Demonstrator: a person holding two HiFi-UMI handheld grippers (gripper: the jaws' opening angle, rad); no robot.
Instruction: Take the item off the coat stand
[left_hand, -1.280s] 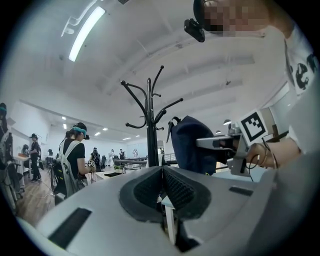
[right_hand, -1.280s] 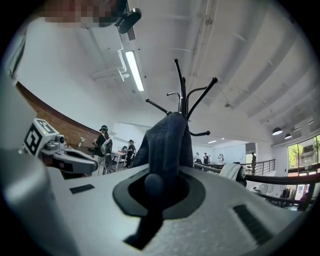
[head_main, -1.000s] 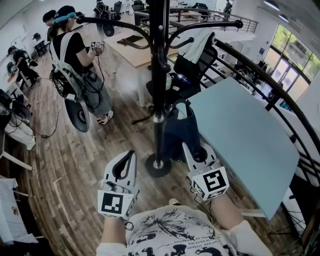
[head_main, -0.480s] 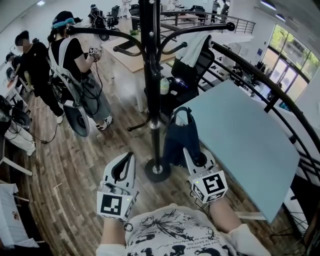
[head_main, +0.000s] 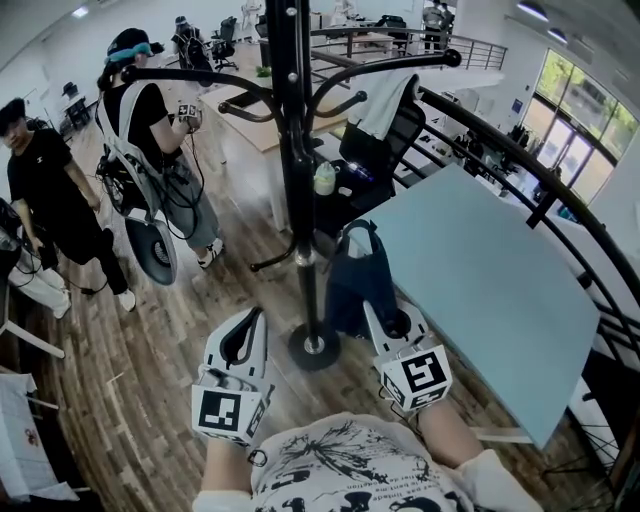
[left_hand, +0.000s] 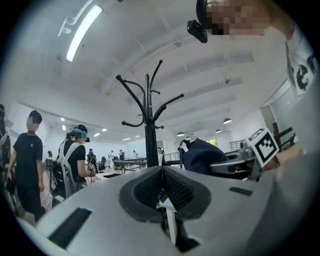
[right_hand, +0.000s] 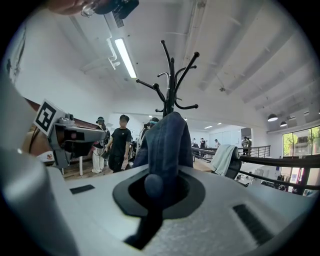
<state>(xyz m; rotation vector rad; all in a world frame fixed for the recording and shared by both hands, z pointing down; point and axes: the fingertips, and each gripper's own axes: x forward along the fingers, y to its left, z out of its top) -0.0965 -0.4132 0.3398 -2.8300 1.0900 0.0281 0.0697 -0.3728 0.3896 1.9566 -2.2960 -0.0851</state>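
Navy fabric filled the right gripper (head_main: 374, 303): one dark blue bag (head_main: 350, 280), pinched between jaws that were closed tight on its cloth. The right gripper view showed the same bag (right_hand: 167, 140) rising straight out of the right gripper (right_hand: 160, 186). The bag hung clear of every hook, low beside the pole of the single black coat stand (head_main: 298, 190), between that pole and the left edge of the one pale blue table (head_main: 490, 280). The stand's hooks looked bare, though the steep angle cut off its top. Its round base (head_main: 314, 349) sat on the wooden floor (head_main: 120, 380).

The left gripper (head_main: 252, 330) hung on the other side of the pole, near the base. Its jaws were pressed together with nothing in them, as the left gripper view showed of the left gripper (left_hand: 162, 181).

Two people stood on the floor to the left, well apart from the stand: one in a teal headband (head_main: 150, 120) and one in a black shirt (head_main: 45, 190). Behind the stand stood one black chair (head_main: 385, 145) with a white cloth (head_main: 397, 92) draped over it. A dark curved railing (head_main: 520, 165) ran past the table's far edge.
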